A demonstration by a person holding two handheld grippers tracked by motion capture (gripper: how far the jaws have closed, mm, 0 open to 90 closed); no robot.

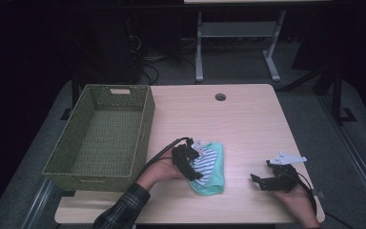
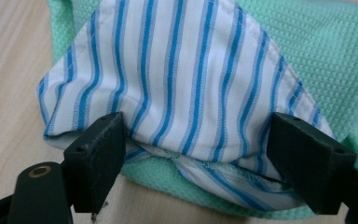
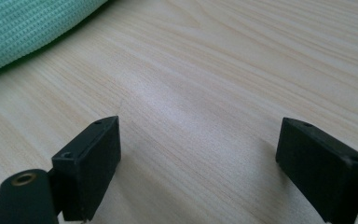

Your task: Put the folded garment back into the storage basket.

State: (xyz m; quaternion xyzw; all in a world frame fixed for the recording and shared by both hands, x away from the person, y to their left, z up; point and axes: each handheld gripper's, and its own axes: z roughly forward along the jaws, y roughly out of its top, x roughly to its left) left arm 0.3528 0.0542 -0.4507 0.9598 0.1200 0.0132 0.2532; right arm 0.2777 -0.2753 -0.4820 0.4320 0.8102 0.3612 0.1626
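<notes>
1. While no brand, label or legible writing appears on anything, the woven green basket (image 1: 100, 138) stands at the left edge of the wooden table (image 1: 248, 119), with a handle slot in its far wall.
2. Just right of the basket, the left gripper (image 1: 190, 162) rests against the left side of the folded cloth bundle near the table's front edge.
3. In the left gripper view its jaws stand wide apart, unclenched, one at each end of the striped cloth (image 2: 177, 84); that white-and-blue piece bulges between them, and its lower hem runs along the line from jaw to jaw.
4. The striped cloth lies on top of the mint green cloth (image 2: 307, 51), which spreads beyond it to the far side and right and peeks out beneath its hem.
5. Farther right, well apart from the cloths, the right gripper (image 1: 271, 180) lies on bare table wood.
6. Its jaws are spread and grasp nothing, and a corner of the mint green cloth (image 3: 23, 28) shows ahead at upper left.
</notes>
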